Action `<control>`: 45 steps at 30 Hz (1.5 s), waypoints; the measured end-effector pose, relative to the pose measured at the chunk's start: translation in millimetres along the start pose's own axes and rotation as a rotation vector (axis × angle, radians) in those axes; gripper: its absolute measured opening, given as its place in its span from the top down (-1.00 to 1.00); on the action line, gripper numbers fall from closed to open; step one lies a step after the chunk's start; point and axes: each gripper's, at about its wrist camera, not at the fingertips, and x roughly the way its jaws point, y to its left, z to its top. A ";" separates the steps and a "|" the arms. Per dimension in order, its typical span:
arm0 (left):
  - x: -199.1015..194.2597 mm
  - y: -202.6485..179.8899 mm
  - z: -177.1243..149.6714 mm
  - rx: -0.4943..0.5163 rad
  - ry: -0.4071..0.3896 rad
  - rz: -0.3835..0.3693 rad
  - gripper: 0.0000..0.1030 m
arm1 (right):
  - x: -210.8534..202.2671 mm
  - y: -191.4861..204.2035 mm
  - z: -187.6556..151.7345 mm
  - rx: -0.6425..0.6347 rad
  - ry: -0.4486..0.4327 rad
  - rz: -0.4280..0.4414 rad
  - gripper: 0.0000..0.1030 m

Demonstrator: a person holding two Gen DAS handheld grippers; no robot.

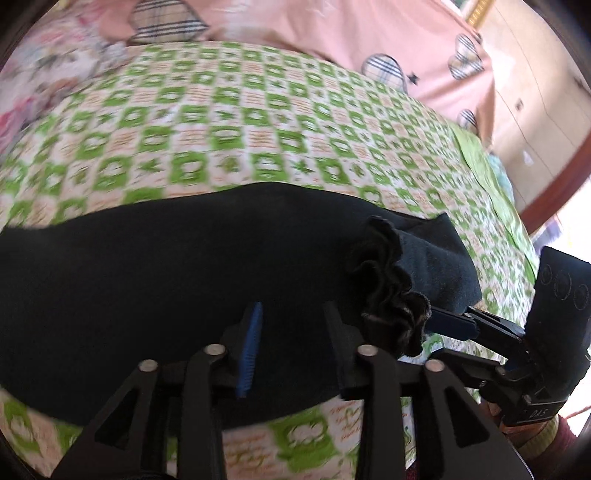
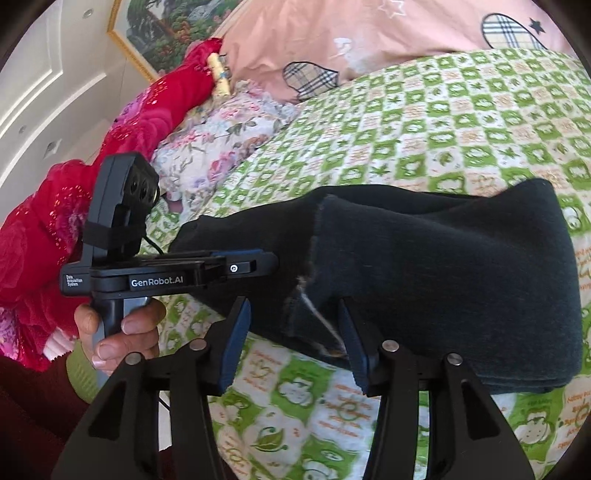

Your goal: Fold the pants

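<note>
I see the dark pants point(image 1: 166, 266) lying on the bed point(image 1: 258, 129), long axis running across both grippers. My left gripper point(image 1: 291, 343) and right gripper point(image 2: 295, 332) both hover over the near edge, fingers apart, clamping nothing; the ruffled end point(image 1: 388, 280) lies nearer my right.

Pants point(image 2: 443, 266): one dark pair, folded on the bed.
Gripper: two, the left gripper point(image 1: 291, 347) and the right gripper point(image 2: 295, 332).
Bed sheet point(image 2: 443, 122), green-checked: one.
Pink quilt point(image 2: 351, 33) with plaid hearts: one.
Framed painting point(image 2: 166, 29): one.
Hand point(image 2: 118, 332) on a handle: one.
</note>
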 end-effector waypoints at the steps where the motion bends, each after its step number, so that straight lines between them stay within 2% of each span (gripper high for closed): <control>1: -4.9 4.3 -2.3 -0.022 -0.012 0.014 0.06 | 0.0 4.1 2.4 -0.012 -0.001 0.007 0.02; 9: -40.4 40.7 -27.1 -0.216 -0.069 0.068 0.01 | 5.7 23.2 27.2 -0.091 -0.001 0.010 0.02; 15: -69.1 73.9 -50.2 -0.356 -0.116 0.112 -0.02 | 28.3 36.5 48.2 -0.148 0.045 0.013 0.02; 20: -88.5 99.0 -67.5 -0.443 -0.142 0.165 -0.13 | 50.0 52.6 59.0 -0.191 0.091 0.035 0.01; 27: -102.9 142.7 -89.4 -0.608 -0.156 0.161 -0.15 | 79.8 76.7 72.8 -0.267 0.143 0.069 -0.02; 39: -87.5 174.0 -83.8 -0.732 -0.141 0.110 -0.22 | 132.9 111.1 112.0 -0.401 0.239 0.086 -0.05; 45: -78.7 180.7 -78.1 -0.760 -0.138 0.120 -0.26 | 171.6 122.6 129.7 -0.457 0.340 0.123 -0.06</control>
